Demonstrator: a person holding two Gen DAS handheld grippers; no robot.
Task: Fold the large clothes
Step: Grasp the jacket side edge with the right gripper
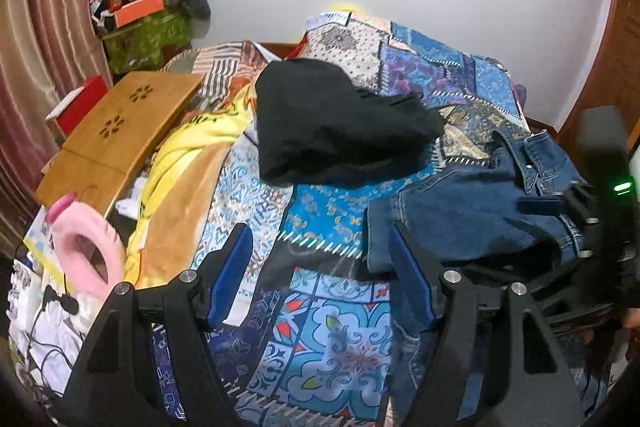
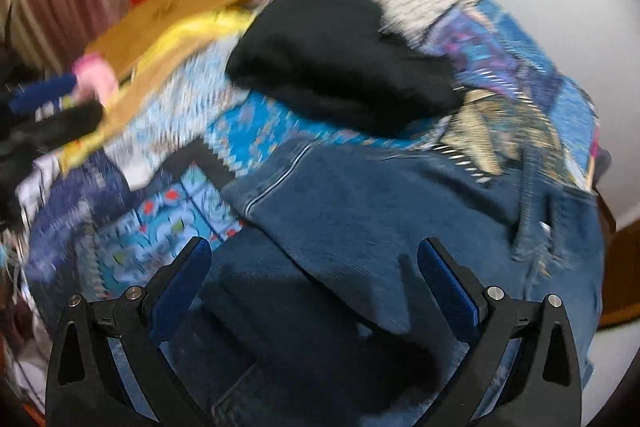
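Blue denim jeans (image 1: pixel 472 211) lie folded over on the patterned bedspread (image 1: pixel 332 215), at the right in the left wrist view and filling the lower middle of the blurred right wrist view (image 2: pixel 380 227). My left gripper (image 1: pixel 320 247) is open and empty above the bedspread, just left of the jeans. My right gripper (image 2: pixel 314 259) is open and empty over the jeans; it shows at the right edge of the left wrist view (image 1: pixel 580 203). A black garment (image 1: pixel 336 131) lies bunched beyond, also in the right wrist view (image 2: pixel 340 59).
A wooden lap desk (image 1: pixel 120 131), a yellow garment (image 1: pixel 188 147) and a pink neck pillow (image 1: pixel 88 251) lie at the left. Cables and papers (image 1: pixel 40 327) lie at the lower left. A cluttered stand (image 1: pixel 144 27) is by the curtain. A white wall is behind.
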